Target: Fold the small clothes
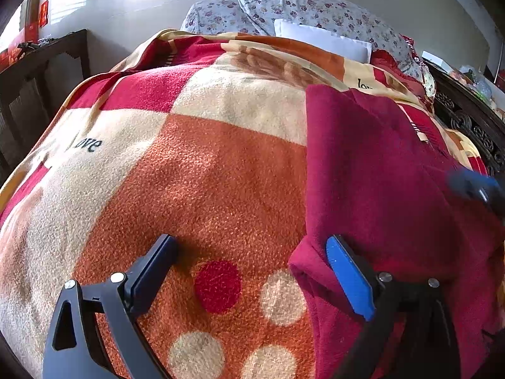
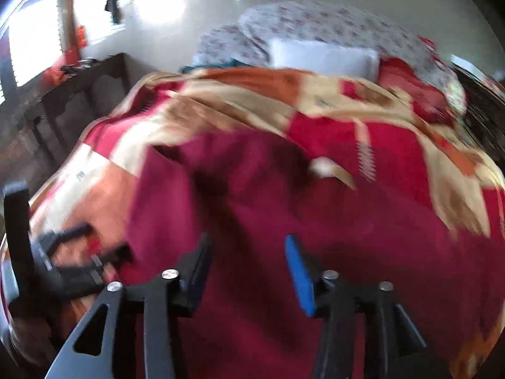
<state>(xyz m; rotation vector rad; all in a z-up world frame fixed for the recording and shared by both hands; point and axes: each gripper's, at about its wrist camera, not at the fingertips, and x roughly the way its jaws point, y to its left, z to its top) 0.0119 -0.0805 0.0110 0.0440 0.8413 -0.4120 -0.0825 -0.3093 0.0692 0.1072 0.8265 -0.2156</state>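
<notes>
Bed blanket (image 1: 195,170) carried maroon garment (image 1: 378,173), approx. part-folded; more folds remained. L gripper (image 1: 252,271) and R gripper (image 2: 249,271) both spread wide, holding nothing.

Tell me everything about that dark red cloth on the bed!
The dark red cloth looks soft and fuzzy, like fleece. It lies spread on the checkered blanket, its near corner bunched up. The left gripper is open, with its blue finger against that bunched edge. The right gripper is open above it; that view is blurry.
</notes>
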